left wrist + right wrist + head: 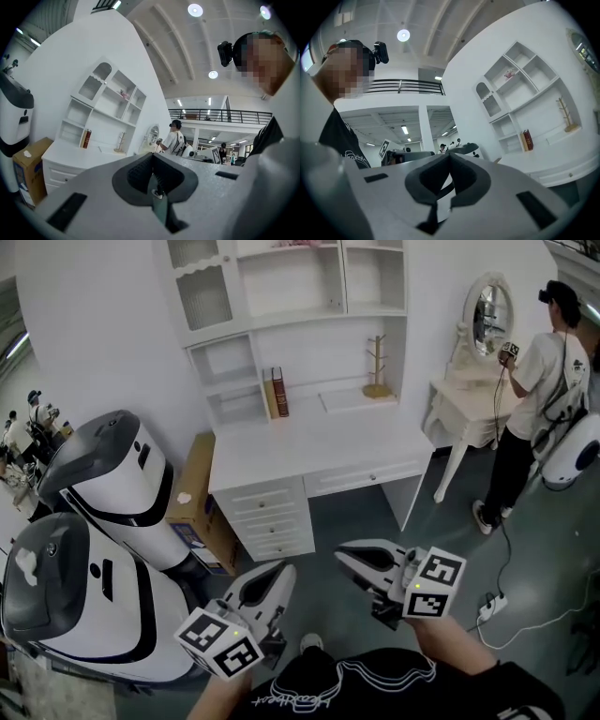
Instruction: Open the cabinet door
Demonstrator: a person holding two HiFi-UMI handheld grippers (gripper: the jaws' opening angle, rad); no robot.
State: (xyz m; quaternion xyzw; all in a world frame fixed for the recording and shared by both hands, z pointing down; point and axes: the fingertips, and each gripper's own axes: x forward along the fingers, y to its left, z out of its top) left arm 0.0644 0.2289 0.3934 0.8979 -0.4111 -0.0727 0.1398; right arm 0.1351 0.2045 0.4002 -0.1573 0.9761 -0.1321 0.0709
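A white desk (309, 442) with a shelf unit stands across the floor from me. Its cabinet door (202, 287) is the arched glass one at the upper left, and it is closed. That door (96, 80) shows far off in the left gripper view, and as the cabinet door (487, 101) in the right gripper view. My left gripper (274, 579) and right gripper (354, 559) hover close to my body, well short of the desk. Seen from its own camera, the left gripper (152, 158) has its jaws pressed together with nothing between them. The right gripper (449, 157) looks the same.
Two large white-and-grey machines (112, 474) (75, 601) stand at the left, with a cardboard box (202, 502) beside the desk. A red book (278, 392) and a wooden stand (377, 367) sit on the desk. A person (544, 381) stands at a mirrored vanity table (459, 409) on the right. A power strip (492, 604) and cable lie on the floor.
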